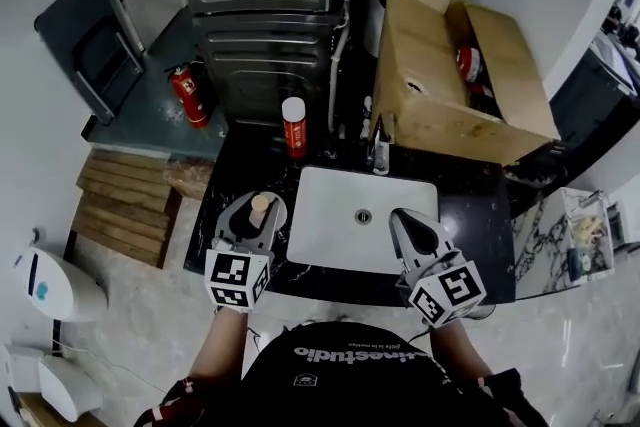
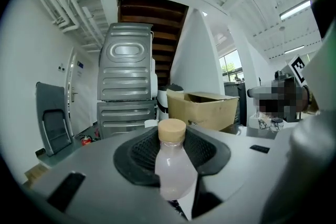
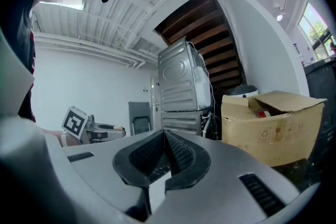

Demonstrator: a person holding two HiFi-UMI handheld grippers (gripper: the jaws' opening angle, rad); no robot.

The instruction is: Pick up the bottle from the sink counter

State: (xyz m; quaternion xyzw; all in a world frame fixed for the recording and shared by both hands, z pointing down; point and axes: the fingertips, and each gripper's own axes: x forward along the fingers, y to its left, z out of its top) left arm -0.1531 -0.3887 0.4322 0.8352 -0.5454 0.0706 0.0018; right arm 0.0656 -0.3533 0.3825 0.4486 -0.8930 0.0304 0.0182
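Left gripper [image 2: 173, 141] clamped on the bottle [image 2: 176, 171], right gripper [image 3: 164, 136] clenched on nothing.
We see the bottle's pale body pinched between the left pads, its tan cap poking out past them. In the head view this gripper sits over the dark counter [image 1: 478, 213], with the white sink [image 1: 330, 227] just to its right and the right gripper at the sink's far side. A red-and-white can [image 1: 294, 127] and a cardboard box [image 1: 440, 105] stand further ahead. We can't tell whether the bottle's base touches the counter.
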